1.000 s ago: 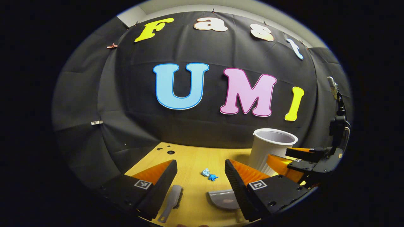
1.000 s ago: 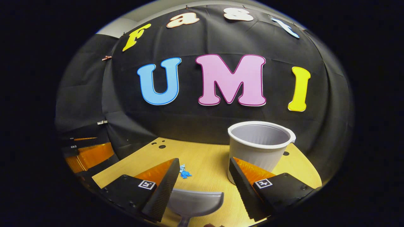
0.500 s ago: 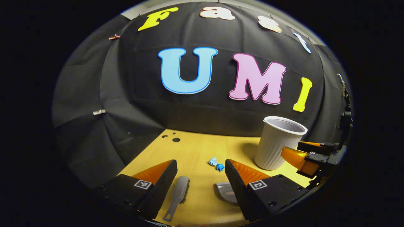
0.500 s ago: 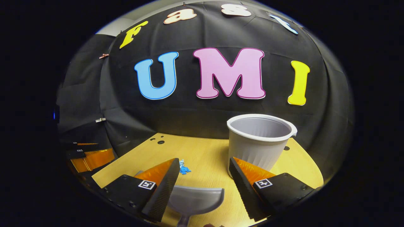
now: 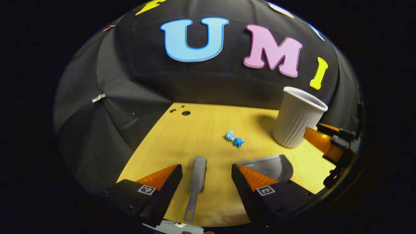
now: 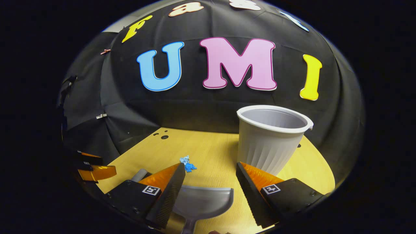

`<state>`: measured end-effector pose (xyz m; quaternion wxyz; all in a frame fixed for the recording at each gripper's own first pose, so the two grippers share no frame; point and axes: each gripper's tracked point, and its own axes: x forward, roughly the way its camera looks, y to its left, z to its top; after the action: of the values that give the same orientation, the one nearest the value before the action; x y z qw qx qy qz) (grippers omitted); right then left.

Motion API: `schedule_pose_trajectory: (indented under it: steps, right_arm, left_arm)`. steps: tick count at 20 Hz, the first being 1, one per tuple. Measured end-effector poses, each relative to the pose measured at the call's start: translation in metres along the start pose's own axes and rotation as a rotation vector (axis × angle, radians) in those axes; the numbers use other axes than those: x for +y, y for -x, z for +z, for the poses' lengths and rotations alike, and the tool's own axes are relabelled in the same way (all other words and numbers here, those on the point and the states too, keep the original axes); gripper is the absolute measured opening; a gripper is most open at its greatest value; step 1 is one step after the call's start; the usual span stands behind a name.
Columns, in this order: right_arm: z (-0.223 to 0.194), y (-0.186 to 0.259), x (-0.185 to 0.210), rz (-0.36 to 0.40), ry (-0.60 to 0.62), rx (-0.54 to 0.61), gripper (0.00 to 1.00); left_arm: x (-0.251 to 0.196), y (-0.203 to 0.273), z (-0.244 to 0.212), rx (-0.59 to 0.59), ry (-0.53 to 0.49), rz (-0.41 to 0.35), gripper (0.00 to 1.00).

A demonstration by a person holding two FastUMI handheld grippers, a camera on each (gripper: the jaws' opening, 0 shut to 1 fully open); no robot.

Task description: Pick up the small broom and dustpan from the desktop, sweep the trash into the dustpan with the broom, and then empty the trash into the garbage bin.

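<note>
A small grey broom [image 5: 197,185] lies flat on the yellow desktop [image 5: 201,130], its handle toward me, between the open fingers of my left gripper [image 5: 206,172], which hovers above it. To its right lies the grey dustpan [image 5: 273,164]. In the right gripper view the dustpan [image 6: 201,203] sits between the open fingers of my right gripper [image 6: 210,170], mouth facing away. Two blue crumpled paper scraps [image 5: 234,138] lie mid-desk; the scraps [image 6: 187,164] sit just beyond the right gripper's left finger. The broom head [image 6: 139,175] peeks out at left.
A white ribbed garbage bin [image 5: 297,118] stands at the right rear of the desk; the bin [image 6: 271,138] rises just beyond my right gripper. The other gripper [image 5: 328,146] shows at the far right of the left view. Small holes [image 5: 182,112] mark the desk's far left corner.
Both grippers have tilted down and come forward over the desk. The broom now lies centred between the left fingers, and the dustpan shows larger between the right fingers. Nothing has been grasped.
</note>
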<state>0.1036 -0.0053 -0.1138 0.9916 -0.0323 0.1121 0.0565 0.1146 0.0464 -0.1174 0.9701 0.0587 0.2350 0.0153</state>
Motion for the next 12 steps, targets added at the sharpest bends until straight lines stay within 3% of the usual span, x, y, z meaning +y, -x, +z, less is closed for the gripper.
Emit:
schedule_pose_trajectory:
  steps: [12]
  right_arm:
    - [-0.032, -0.007, 0.003, 0.031, 0.021, 0.096, 0.97]
  left_arm:
    - [0.024, -0.064, -0.112, 0.408, 0.033, -0.038, 0.96]
